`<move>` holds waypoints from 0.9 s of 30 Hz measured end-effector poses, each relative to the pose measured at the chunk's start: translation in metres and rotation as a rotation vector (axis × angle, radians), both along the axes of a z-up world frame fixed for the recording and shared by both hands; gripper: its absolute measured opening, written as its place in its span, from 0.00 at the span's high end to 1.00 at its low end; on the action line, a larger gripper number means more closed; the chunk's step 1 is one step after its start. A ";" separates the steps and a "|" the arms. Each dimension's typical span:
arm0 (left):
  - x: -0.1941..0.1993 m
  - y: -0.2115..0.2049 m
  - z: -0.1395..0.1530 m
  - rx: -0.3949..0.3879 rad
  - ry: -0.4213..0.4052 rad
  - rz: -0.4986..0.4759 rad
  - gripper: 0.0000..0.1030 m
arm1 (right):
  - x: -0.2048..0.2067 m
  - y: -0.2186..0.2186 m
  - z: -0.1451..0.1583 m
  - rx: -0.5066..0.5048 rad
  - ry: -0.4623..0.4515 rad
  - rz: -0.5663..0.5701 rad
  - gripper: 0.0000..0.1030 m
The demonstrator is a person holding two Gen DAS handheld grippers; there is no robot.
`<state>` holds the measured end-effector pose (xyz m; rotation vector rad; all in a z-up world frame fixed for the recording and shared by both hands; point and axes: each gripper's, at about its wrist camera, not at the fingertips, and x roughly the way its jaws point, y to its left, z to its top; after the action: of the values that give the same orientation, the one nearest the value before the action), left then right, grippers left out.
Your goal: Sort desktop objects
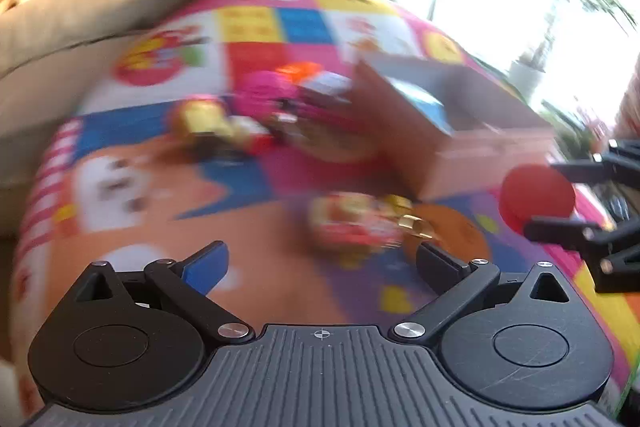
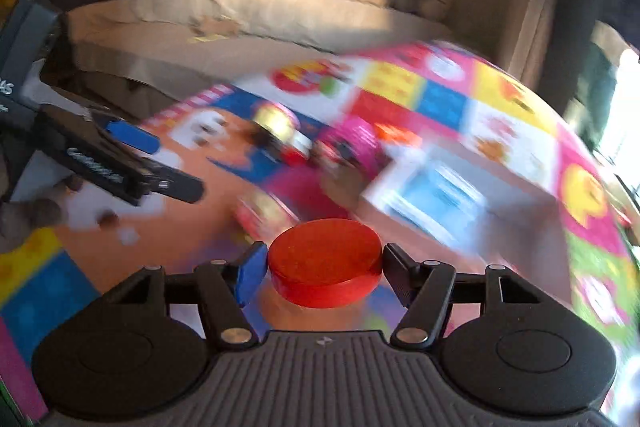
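Lying across the whole work area is a bright patchwork play mat (image 1: 256, 27), and a beige sofa (image 2: 256, 15) is sitting behind it; daylight is glaring in at the right of the left wrist view. One open cardboard box (image 1: 472, 131) is resting on the mat, with a blue-and-white item inside. A loose cluster of small colourful toys (image 1: 260, 111) is lying just left of the box, too blurred to count; one more toy (image 1: 356, 227) is lying nearer, ahead of the left gripper (image 1: 322, 261). That gripper is gaping wide, holding nothing. The right gripper (image 2: 324, 273) is clamping one red disc (image 2: 325, 267) between its two fingers, above the mat and near the box's front corner.
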<state>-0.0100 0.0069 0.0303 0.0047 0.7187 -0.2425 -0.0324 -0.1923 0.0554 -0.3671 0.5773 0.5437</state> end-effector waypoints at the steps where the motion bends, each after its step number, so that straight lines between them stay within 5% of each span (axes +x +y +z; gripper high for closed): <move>1: 0.004 -0.010 -0.003 0.014 -0.002 -0.023 0.00 | 0.000 -0.009 -0.003 -0.003 0.006 -0.033 0.38; 5: 0.023 -0.036 -0.012 0.086 -0.002 -0.019 0.00 | 0.004 -0.033 -0.019 0.090 0.096 -0.112 0.37; 10: 0.024 -0.021 -0.003 0.008 -0.020 -0.030 0.00 | 0.000 -0.043 -0.032 0.178 0.106 -0.112 0.28; 17: 0.045 0.003 -0.008 0.048 -0.008 0.243 0.00 | 0.027 -0.054 -0.050 0.333 0.145 -0.270 0.22; 27: 0.053 -0.046 -0.015 0.195 -0.001 0.026 0.00 | 0.028 -0.067 -0.051 0.393 0.159 -0.311 0.13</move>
<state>0.0434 -0.0391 0.0152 0.1814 0.7384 -0.1469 -0.0043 -0.2589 0.0044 0.1396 0.6505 0.3760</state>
